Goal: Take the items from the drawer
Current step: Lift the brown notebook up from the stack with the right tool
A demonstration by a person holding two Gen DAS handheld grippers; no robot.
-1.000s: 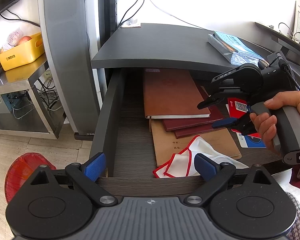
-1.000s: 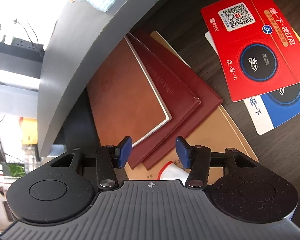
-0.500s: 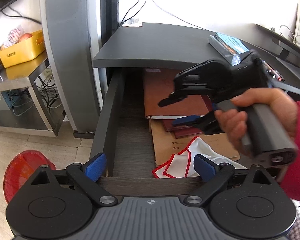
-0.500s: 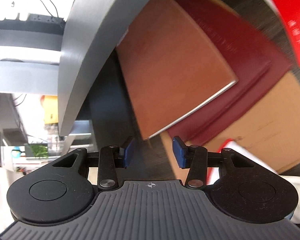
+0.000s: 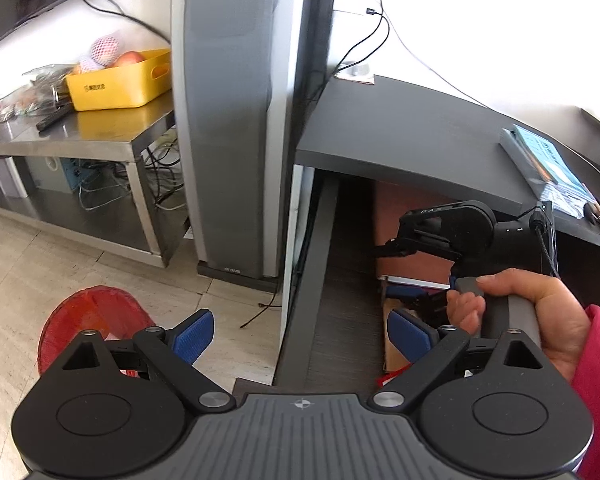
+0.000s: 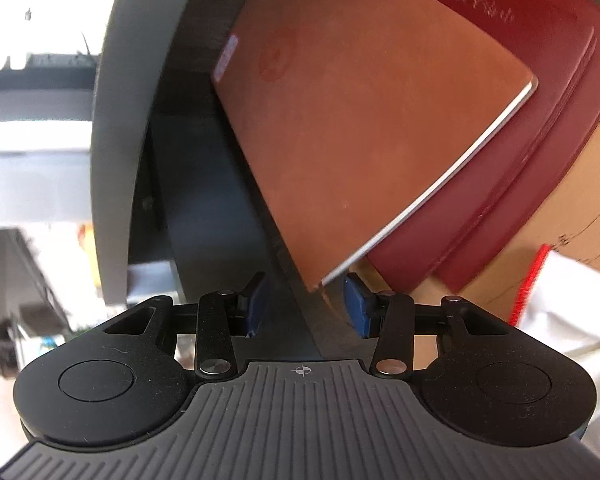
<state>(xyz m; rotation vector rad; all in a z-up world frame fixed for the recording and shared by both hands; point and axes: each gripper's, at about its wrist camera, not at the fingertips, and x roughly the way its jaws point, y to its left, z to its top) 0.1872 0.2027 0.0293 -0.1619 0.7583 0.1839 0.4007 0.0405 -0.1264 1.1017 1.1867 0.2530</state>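
Right gripper (image 6: 304, 304): jaws apart and empty, straddling the near corner of the brown notebook at lower centre of the right wrist view; not closed on it.
Left gripper (image 5: 300, 330): wide open, holding nothing, low in the left wrist view, one pad over the floor and the other over the drawer.
Drawer (image 5: 316, 280): pulled open under the dark desk top (image 5: 400, 136), centre right of the left wrist view.
Brown notebook (image 6: 360, 128): largest item in the right wrist view, lying flat on top of the stack, partly under the desk edge.
Maroon folders (image 6: 540, 152): two, beneath the notebook, toward the right.
Kraft envelope (image 6: 580, 216): under the folders, right edge.
White cloth with red trim (image 6: 560, 300): lower right, on the envelope.
Hand (image 5: 532, 312): grips the right tool's handle at right of the left wrist view.
Progress: by my judgement, nothing visible is lifted out; the notebook grasp is about to be made, and every item in sight remains in the drawer.
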